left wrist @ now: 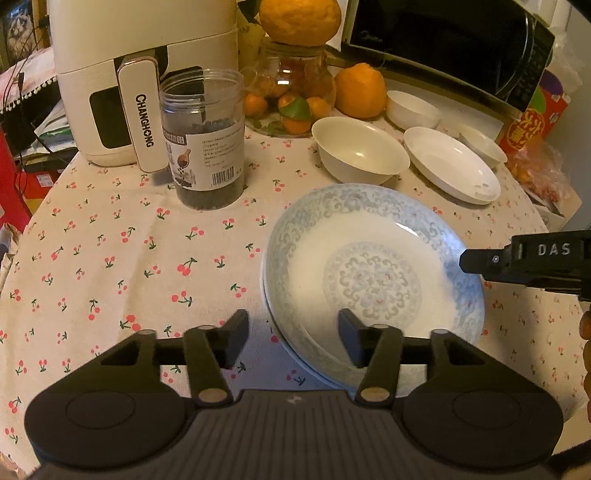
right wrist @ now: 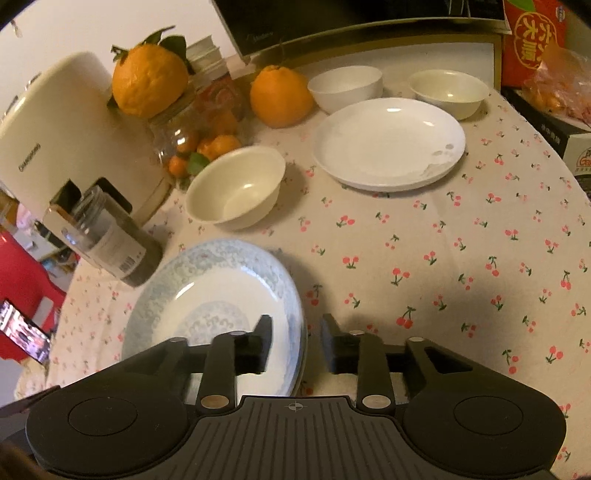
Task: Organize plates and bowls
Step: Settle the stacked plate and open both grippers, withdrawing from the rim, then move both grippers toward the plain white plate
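Both tongs stand with their fingers spread and hold nothing. Left tongs hover low over the near-left rim of the blue-patterned plate: one finger is above the plate's inside, the other above the cherry-print surface beside it. Right tongs straddle the right rim of the same plate, one finger over the plate and one over the cloth; whether they touch the rim, I cannot tell. In the left view the tip of the right tongs reaches the plate's right edge.

The blue-patterned plate lies on another plate (only its white edge shows under the left side), near the front of the surface. Behind it stands a cream bowl, upright. Further right lies a white plate, well apart from the blue one. Behind this plate are two small white bowls, one at left and one at right.

At the left stand a clear jar with dark contents and a cream appliance, just beside each other. A glass jar of small oranges carries a big orange on top, and a second big orange sits beside it. A dark microwave stands at the back.
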